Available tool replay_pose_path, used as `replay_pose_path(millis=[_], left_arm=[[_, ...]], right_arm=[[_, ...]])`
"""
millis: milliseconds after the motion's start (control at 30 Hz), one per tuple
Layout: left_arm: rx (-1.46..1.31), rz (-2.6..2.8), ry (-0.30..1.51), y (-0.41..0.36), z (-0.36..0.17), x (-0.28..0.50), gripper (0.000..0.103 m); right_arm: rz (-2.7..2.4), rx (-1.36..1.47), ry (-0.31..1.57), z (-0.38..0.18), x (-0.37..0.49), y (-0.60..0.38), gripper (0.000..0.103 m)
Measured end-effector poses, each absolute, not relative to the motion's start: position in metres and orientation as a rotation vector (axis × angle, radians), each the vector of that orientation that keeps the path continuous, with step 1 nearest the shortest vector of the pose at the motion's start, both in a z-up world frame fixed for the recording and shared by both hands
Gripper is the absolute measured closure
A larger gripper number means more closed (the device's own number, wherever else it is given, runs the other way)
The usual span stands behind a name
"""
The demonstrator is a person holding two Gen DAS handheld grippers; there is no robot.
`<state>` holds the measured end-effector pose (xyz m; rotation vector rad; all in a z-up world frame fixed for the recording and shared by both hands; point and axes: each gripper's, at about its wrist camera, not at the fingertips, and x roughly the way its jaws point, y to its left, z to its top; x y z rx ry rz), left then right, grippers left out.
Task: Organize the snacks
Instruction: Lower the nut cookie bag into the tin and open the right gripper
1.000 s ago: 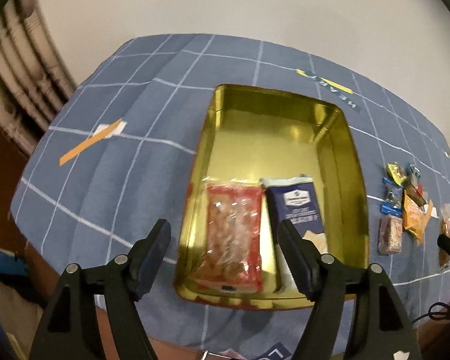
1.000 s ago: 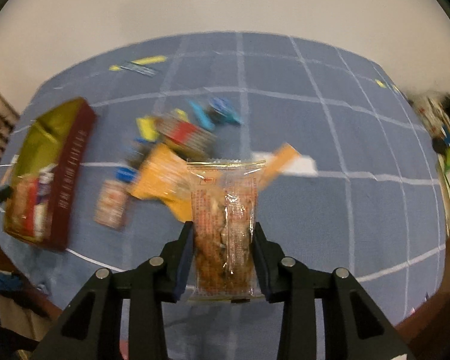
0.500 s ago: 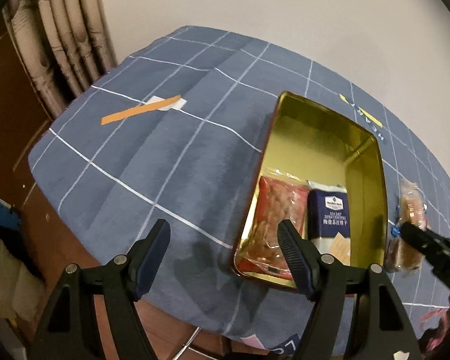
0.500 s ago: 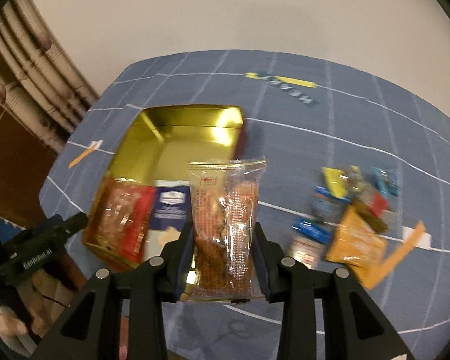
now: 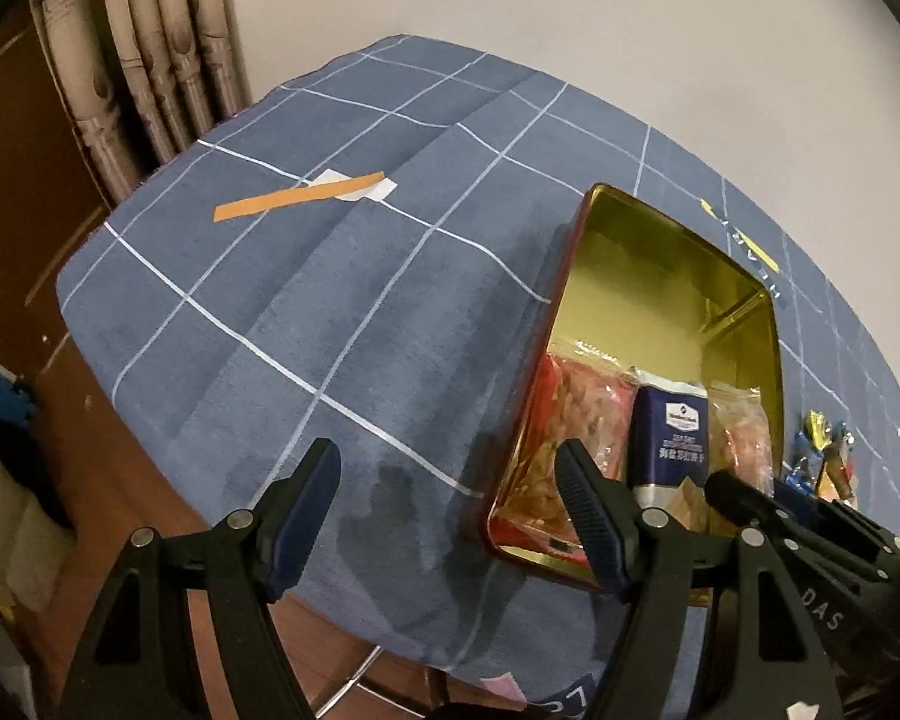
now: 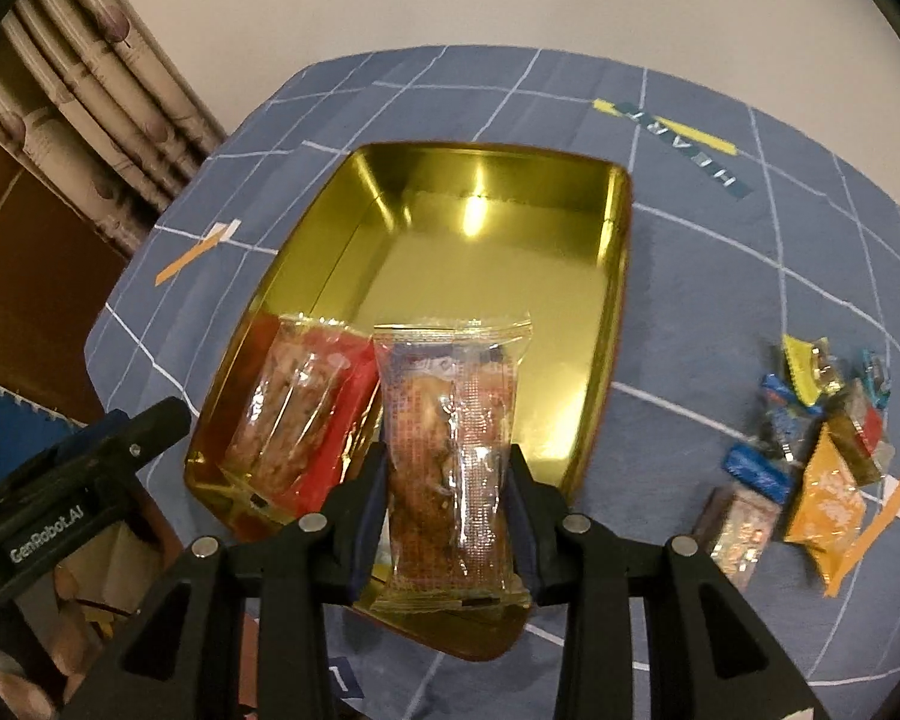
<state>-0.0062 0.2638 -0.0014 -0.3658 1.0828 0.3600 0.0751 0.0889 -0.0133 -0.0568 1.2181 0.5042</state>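
A gold tin with red outer walls sits on the blue checked cloth. A red-backed clear snack pack and a dark blue pack lie in its near end. My right gripper is shut on a clear pack of brown snack and holds it over the tin's near end; the pack also shows in the left wrist view. My left gripper is open and empty, to the left of the tin above the table's near edge.
A heap of small loose snacks lies on the cloth right of the tin. Orange tape strips mark the cloth. Curtains hang at the far left. The table's near edge drops off below the left gripper.
My right gripper carried the clear pack from over the loose heap leftward to above the tin's near end. My left gripper swung left, away from the tin, staying open.
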Motion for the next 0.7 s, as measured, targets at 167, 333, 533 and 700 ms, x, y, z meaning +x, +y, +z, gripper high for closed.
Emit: replay_pose_path(millis=[167,333,533,700], left_arm=[[-0.382,0.362,1.083,0.266,-0.002,-0.006,0.033],[-0.381,0.358,1.090,0.265,-0.004,-0.006,0.033],[-0.378,0.358,1.087,0.264,-0.003,-0.006,0.033],[-0.374,0.358,1.087,0.264,-0.003,-0.005,0.033]], right_arm=[[0.487,-0.064,1.227,-0.021,0.075,0.094,0.066],[0.474,-0.071,1.231,-0.027,0.077,0.096,0.066],[0.480,-0.071,1.256,-0.032,0.077,0.098,0.065],[0.479,-0.055,1.270,-0.032,0.078,0.096,0.065]])
